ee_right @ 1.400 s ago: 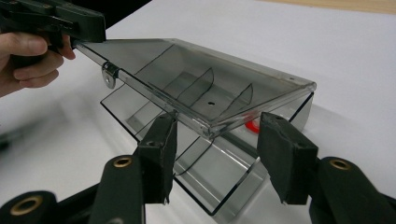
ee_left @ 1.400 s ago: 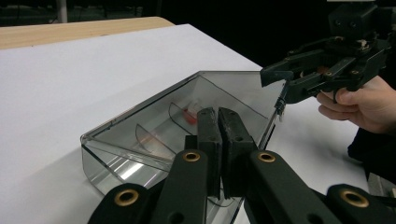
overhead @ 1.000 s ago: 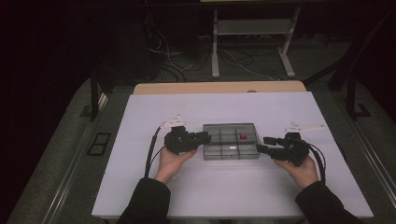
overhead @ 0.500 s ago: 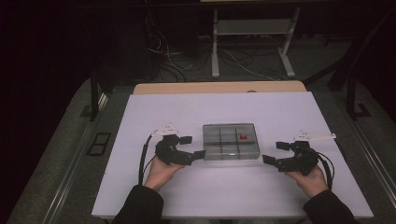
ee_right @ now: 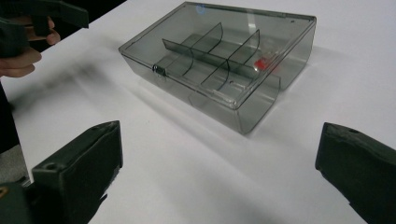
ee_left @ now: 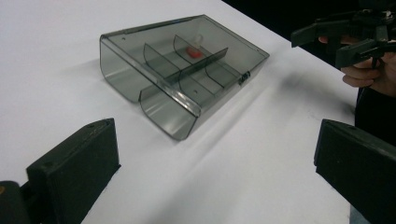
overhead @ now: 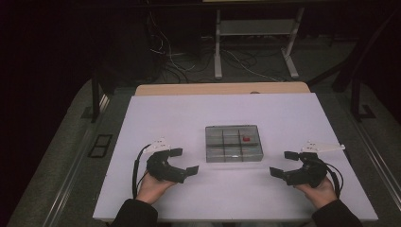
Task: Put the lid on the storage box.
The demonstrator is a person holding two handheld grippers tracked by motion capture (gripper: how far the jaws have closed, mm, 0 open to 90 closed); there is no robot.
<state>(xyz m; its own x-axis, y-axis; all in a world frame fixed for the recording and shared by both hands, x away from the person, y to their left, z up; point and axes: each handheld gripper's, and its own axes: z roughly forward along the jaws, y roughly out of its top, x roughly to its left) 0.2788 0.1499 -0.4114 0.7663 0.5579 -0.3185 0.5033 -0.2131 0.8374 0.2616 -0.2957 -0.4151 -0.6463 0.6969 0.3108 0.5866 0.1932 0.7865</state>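
Note:
A smoky clear compartment box (overhead: 233, 143) lies with its lid down at the middle of the white table (overhead: 189, 118). A small red piece (overhead: 246, 139) sits in a far-right compartment. My left gripper (overhead: 187, 161) stands open to the left of the box and nearer the front edge, apart from it and holding nothing. My right gripper (overhead: 281, 163) stands open to the right, also apart and holding nothing. The left gripper view shows the box (ee_left: 182, 70) with the red piece (ee_left: 192, 52) beyond my wide jaws. In the right gripper view, the box (ee_right: 219, 60) and the red piece (ee_right: 264, 64) lie ahead.
A wooden strip (overhead: 222, 89) borders the table's far edge. Beyond it stand a metal stand (overhead: 255, 42) and cables on the dark floor. The right gripper (ee_left: 355, 32) shows far off in the left gripper view, and a hand (ee_right: 21, 56) at the right gripper view's top left.
Both hands have drawn back from the box's sides toward the near edge and outward. The box has stayed where it was.

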